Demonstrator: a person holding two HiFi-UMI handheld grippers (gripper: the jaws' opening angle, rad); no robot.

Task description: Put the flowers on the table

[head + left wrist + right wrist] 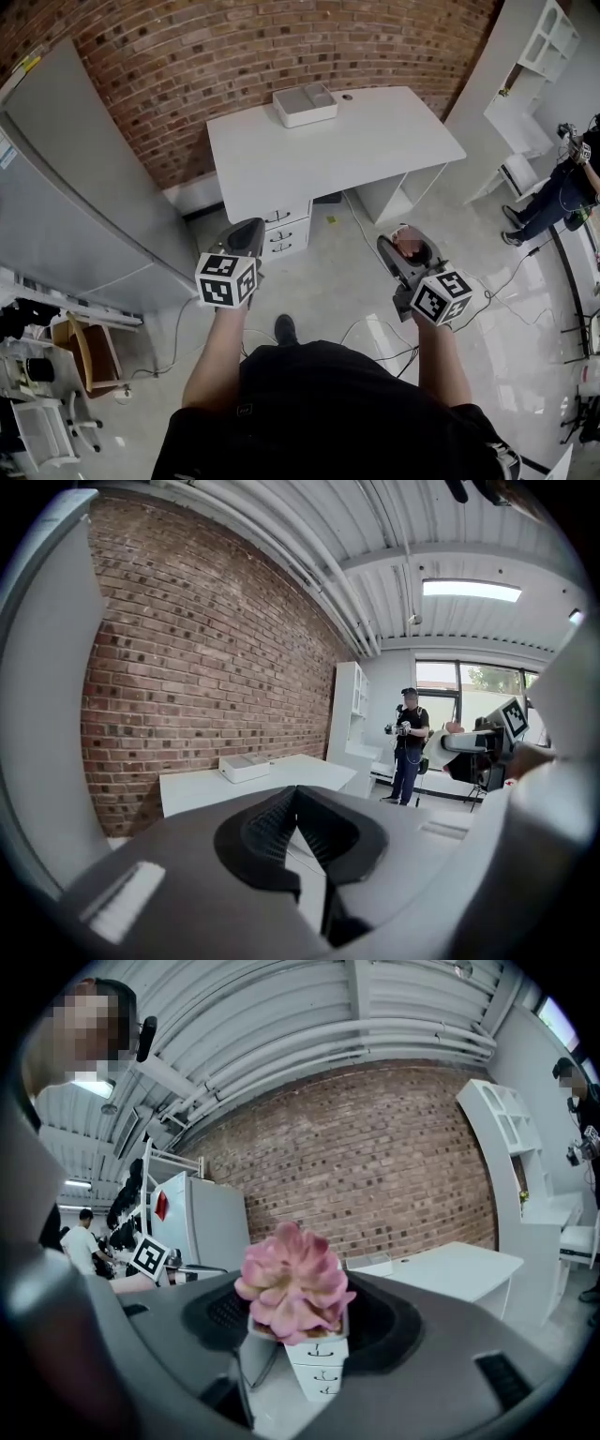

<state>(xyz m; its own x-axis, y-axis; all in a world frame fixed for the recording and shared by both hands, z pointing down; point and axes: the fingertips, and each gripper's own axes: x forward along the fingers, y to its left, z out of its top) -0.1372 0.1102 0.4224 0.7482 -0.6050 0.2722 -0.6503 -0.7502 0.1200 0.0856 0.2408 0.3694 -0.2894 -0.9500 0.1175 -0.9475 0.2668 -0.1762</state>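
A pink succulent flower (292,1283) in a small white pot sits between the jaws of my right gripper (298,1324), which is shut on the pot. From the head view, the flower (410,244) and right gripper (405,249) hang over the floor, in front of the white table (375,141) and short of its right front corner. My left gripper (247,230) is held at the same height to the left, near the table's drawers. Its pads (272,822) meet at the tips with nothing between them, so the left gripper (296,794) is shut and empty.
A white tray-like box (305,104) stands at the table's back edge by the brick wall. A drawer unit (283,232) sits under the table. A grey cabinet (75,197) is at the left, white shelves (539,56) and a person (562,187) at the right. Cables (370,328) lie on the floor.
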